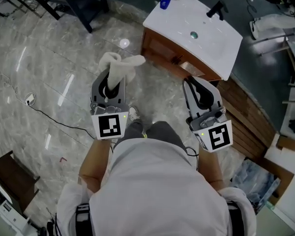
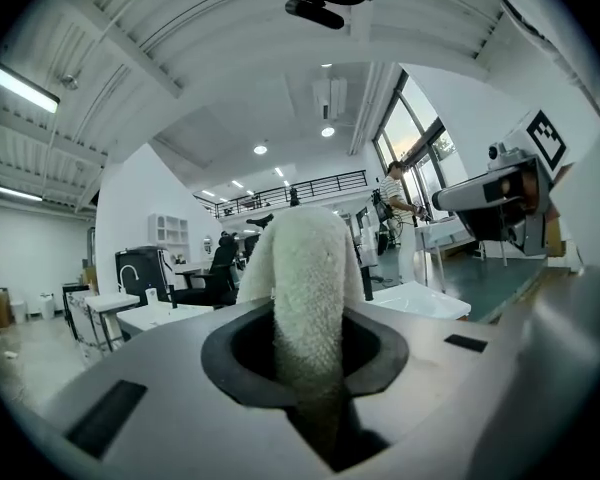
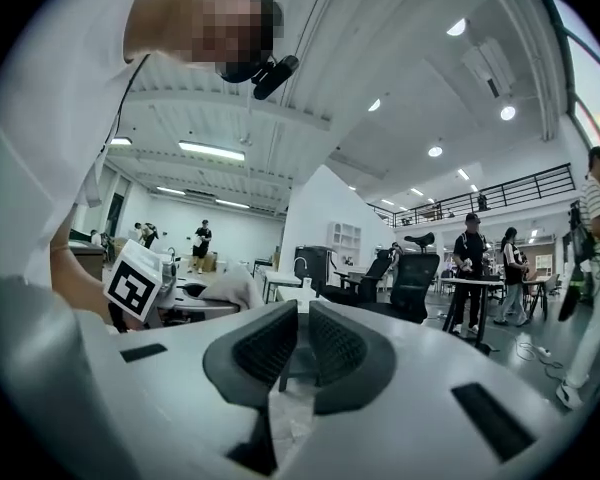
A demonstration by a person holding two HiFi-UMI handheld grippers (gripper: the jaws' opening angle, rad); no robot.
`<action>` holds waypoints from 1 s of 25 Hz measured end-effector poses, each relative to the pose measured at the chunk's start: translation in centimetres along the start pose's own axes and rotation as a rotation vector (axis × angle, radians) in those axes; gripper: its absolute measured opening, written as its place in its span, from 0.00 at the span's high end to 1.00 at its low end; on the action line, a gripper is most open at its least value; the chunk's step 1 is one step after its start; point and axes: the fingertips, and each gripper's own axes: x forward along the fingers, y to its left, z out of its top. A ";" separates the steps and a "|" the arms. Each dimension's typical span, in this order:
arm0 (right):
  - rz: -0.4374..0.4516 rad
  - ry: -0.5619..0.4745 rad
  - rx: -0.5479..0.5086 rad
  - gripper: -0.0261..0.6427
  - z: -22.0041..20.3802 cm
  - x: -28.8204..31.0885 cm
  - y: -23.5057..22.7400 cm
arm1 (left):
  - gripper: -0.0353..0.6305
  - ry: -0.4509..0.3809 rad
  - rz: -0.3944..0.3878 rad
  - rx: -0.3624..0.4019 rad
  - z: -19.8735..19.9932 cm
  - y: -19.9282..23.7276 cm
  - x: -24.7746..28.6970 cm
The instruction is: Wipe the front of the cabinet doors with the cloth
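Left gripper (image 1: 109, 86): jaws clamped tight on the cloth (image 1: 121, 65), which stands out past the tips in a loose tuft.
Right gripper (image 1: 200, 93): jaws drawn almost together with only a thin slit between them; nothing held.
Cabinet doors (image 1: 162, 52): ahead of both sets of jaws, clear of the cloth, no contact made.
Risk, slippage: only a narrow neck of cloth is pinched, so drag on the door could pull it free.
Risk, scraping: the floppy tuft may fold aside and let the jaw tips meet the wood.

Left hand-held gripper (image 1: 116, 77) forward, jaws clamped on cloth (image 1: 122, 63); right hand-held gripper (image 1: 192, 81) alongside, jaws together, empty.
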 end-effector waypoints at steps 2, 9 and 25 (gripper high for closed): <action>-0.007 0.006 0.005 0.87 -0.6 0.3 -1.3 | 0.81 0.000 -0.017 0.016 0.1 -0.5 1.6; -0.008 0.005 0.044 0.87 -4.6 2.5 -6.4 | 0.81 0.046 -0.034 0.104 -2.0 -2.9 7.5; 0.050 0.112 0.054 0.87 -26.9 10.0 -9.1 | 0.81 0.172 -0.051 0.136 -20.5 -5.3 18.4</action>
